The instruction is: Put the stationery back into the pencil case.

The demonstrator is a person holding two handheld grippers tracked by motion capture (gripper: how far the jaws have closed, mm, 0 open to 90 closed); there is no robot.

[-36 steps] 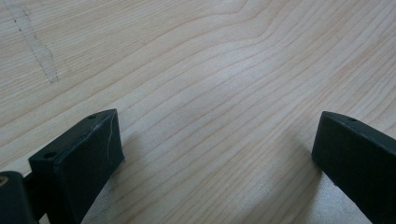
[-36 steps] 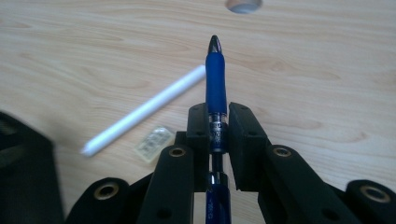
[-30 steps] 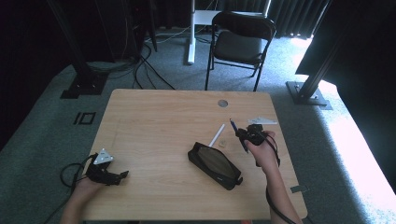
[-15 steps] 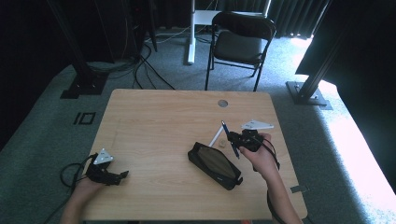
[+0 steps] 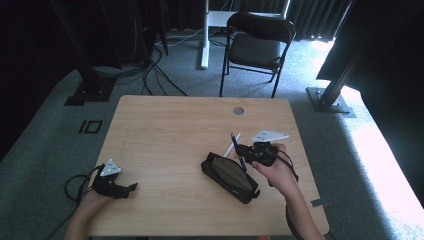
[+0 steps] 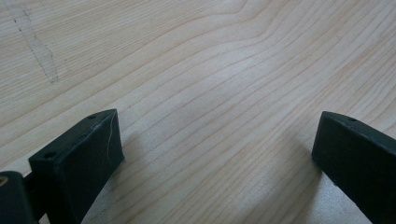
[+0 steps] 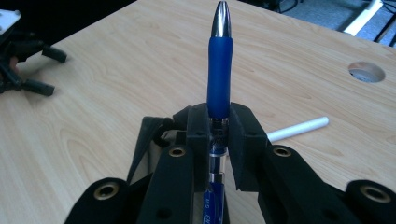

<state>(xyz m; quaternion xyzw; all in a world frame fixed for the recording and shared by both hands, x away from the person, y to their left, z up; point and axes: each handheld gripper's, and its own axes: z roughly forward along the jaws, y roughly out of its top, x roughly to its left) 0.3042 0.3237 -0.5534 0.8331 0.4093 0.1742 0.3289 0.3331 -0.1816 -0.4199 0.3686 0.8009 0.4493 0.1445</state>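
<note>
Blue plastic ballpoint pen with silver tip [image 7: 218,60]: clamped between the jaws of the right gripper [image 7: 219,122], barrel running along the gripper's own line, tip pointing away from the hand. In the high view the pen stands over the near end of the black zipped fabric pencil case [image 5: 230,176], just above its upper right edge, long axis angled up and toward the table's far side. The case lies diagonally on the pale wooden table [image 5: 165,135], long axis running from upper left to lower right; whether its zip is open cannot be told.

White slim stick-shaped pen or marker [image 5: 232,145]: flat on the table just beyond the case, apart from the gripper.

Right hand [image 5: 274,170]: nearer the case, wrist raised, gripper turned leftward over it. Judged next move: lower the pen along the case's length.

Left gripper [image 5: 114,184]: resting at the table's near left edge, well apart from the case, jaws spread wide over bare wood, holding nothing.
</note>
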